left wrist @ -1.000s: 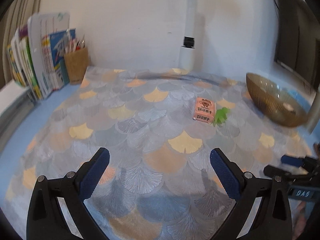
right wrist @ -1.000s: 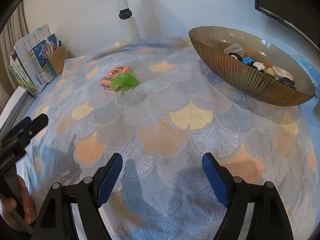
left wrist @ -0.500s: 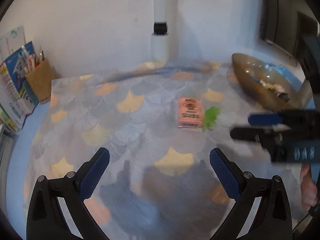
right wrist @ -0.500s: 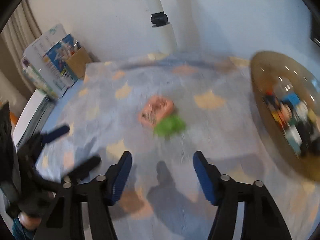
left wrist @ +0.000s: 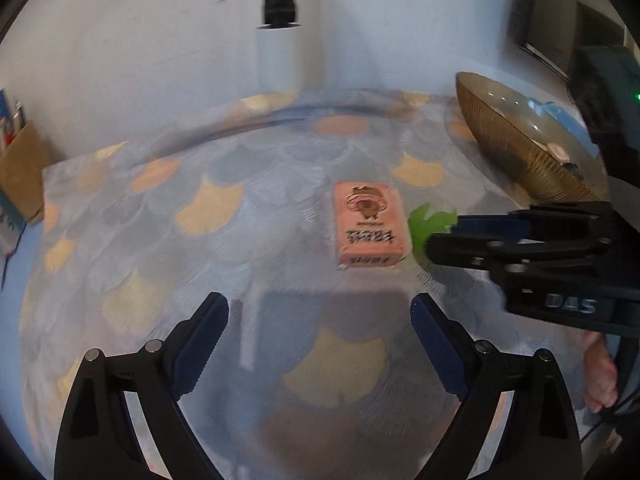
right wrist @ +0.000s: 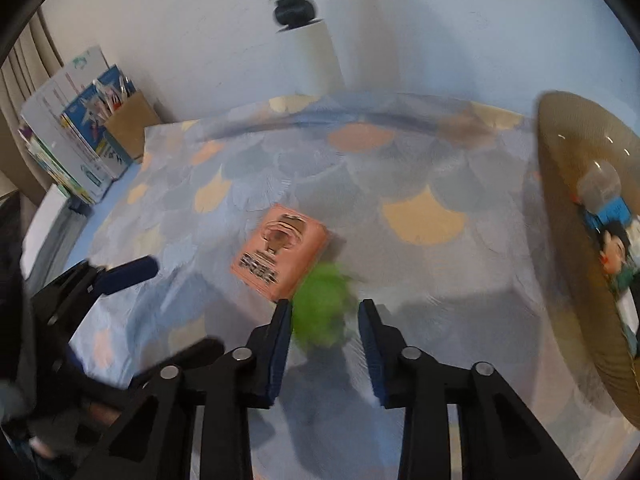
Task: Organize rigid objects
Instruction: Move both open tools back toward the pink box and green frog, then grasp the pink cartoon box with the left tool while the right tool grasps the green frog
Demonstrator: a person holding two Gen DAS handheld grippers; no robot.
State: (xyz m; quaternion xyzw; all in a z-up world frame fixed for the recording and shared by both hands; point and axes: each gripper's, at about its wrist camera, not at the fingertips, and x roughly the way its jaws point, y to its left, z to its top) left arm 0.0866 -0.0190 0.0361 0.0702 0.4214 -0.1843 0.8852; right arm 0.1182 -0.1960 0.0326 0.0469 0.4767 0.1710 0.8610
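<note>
Toward the middle of the bench (right wrist: 420, 216), on its scale-patterned cloth, we find the green toy (right wrist: 322, 312) lying just beside the lower right corner of the pink box (right wrist: 280, 256), perhaps touching it; blur hides the seam. Our right hand-held gripper (right wrist: 325, 322) has just been closing, with the toy between its blue pads, and a gap on the right side suggests they do not yet press it. Our left hand-held gripper (left wrist: 320, 320) stands spread with nothing in it, short of the box, its jaws having narrowed slightly. We judge the toy light and small, with leafy lobes that could slip or flex, so we would pinch its thicker middle rather than a tip. The box looks stiff, flat and light; its long sides suit wide jaws. Over at the right edge, the ribbed amber bowl (right wrist: 576, 280) already holds several small items.
</note>
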